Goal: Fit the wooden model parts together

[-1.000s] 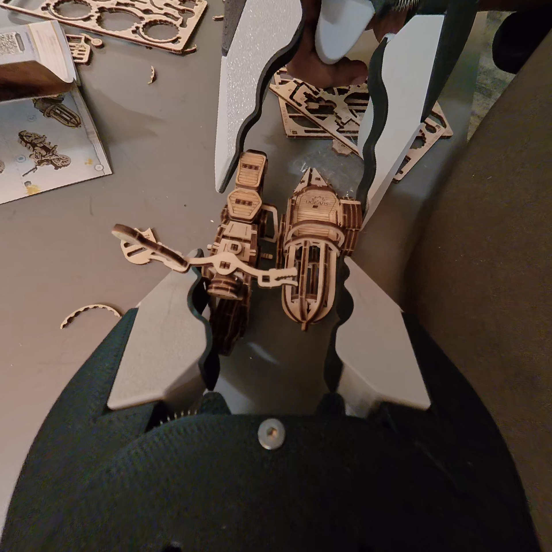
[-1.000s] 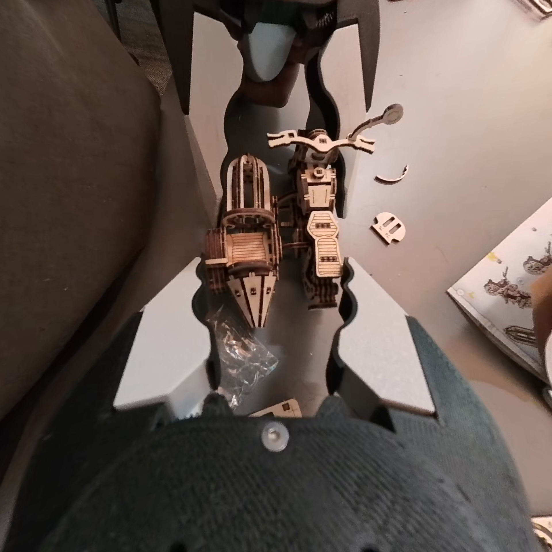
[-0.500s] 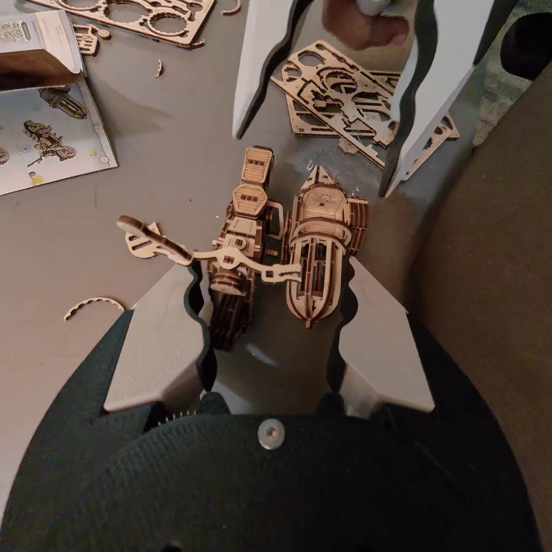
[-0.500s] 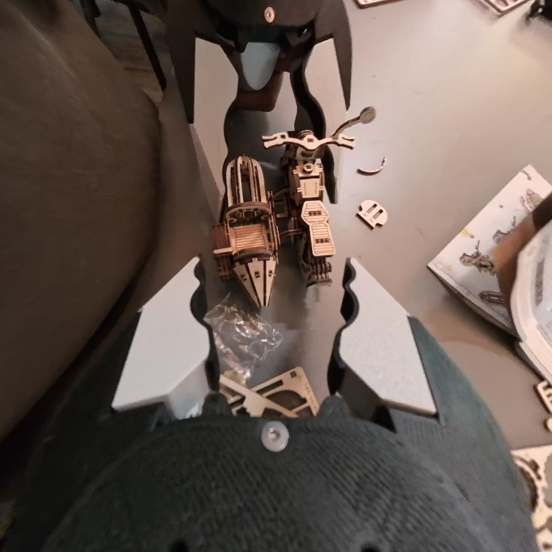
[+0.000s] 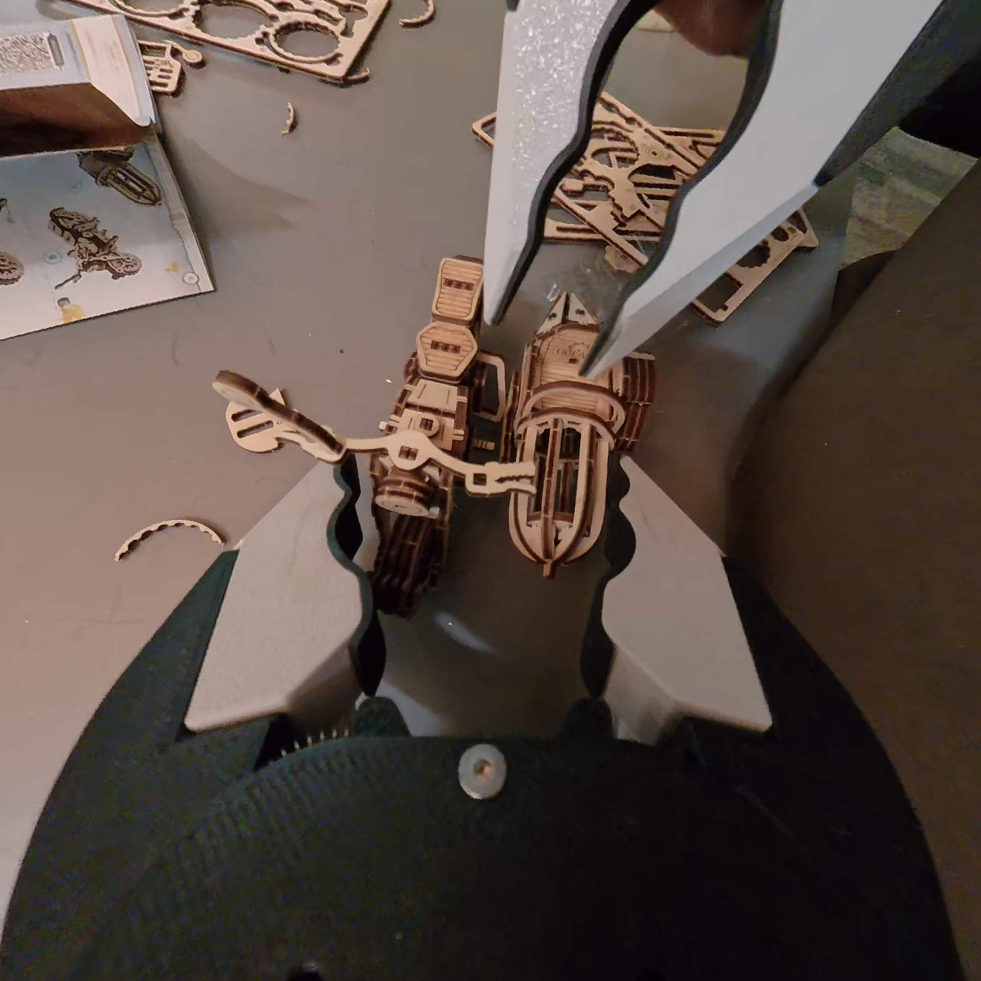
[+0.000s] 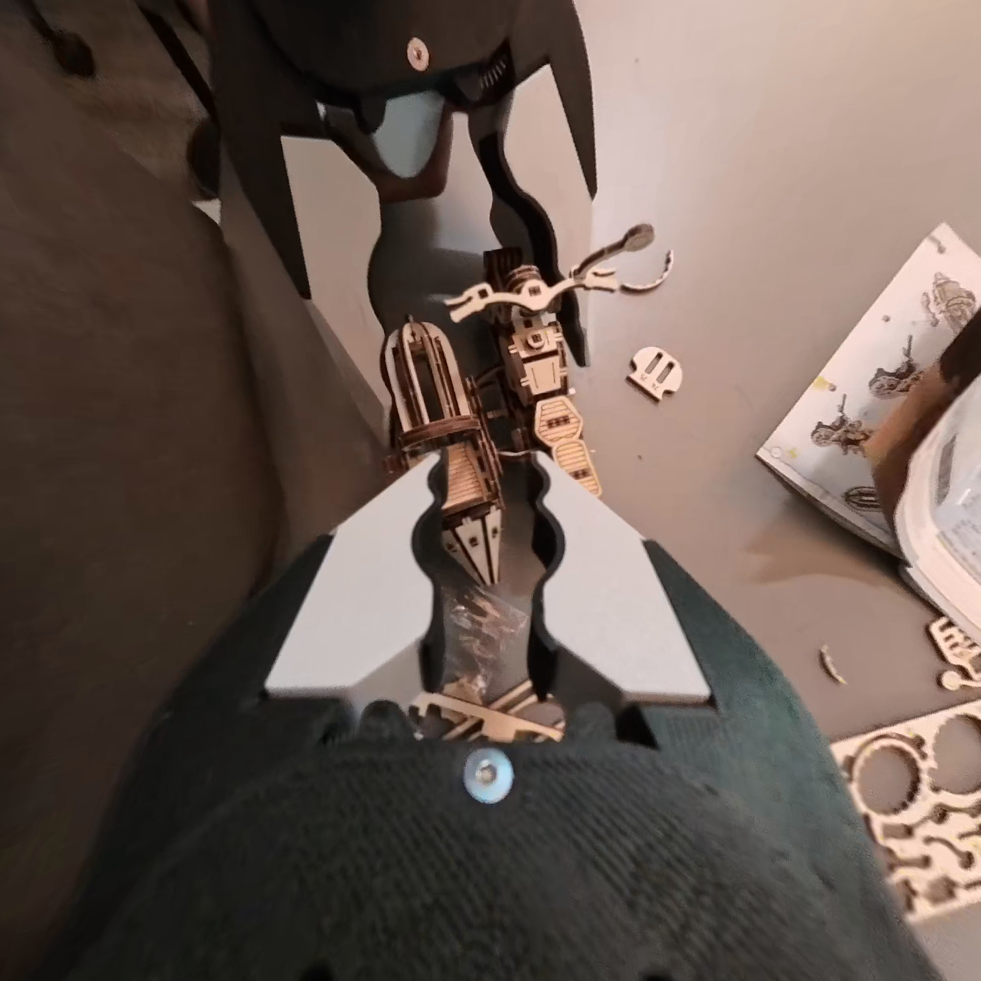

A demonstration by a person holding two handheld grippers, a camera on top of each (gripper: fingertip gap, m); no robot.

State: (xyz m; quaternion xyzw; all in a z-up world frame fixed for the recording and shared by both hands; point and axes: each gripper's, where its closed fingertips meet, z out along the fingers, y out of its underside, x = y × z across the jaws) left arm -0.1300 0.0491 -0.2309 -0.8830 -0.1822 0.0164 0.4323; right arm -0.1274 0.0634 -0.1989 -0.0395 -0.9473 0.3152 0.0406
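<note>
Both grippers flank the model [image 5: 504, 424] near the desk [image 5: 132, 424] edge. Left gripper [image 5: 480, 467] jaws apart; right gripper [image 6: 485, 462] jaws narrowed over the sidecar [image 6: 472, 478], contact unclear. Squeeze gently; thin wood snaps.

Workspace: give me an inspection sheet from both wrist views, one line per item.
Surface: grey table, matte, lightly marked.
Job's things: wooden motorcycle with sidecar joined beside it, upright; mirror arm on the handlebar.
Clutter: punched-out wooden sheets, curved offcut, small slotted piece, instruction booklet, crumpled clear bag.
Grippers: left gripper open, its fingers on either side of the model's front; right gripper partly closed around the sidecar's tail, contact unclear.
Cables: nothing seen.
Surroundings: brown upholstered surface along the table edge.
</note>
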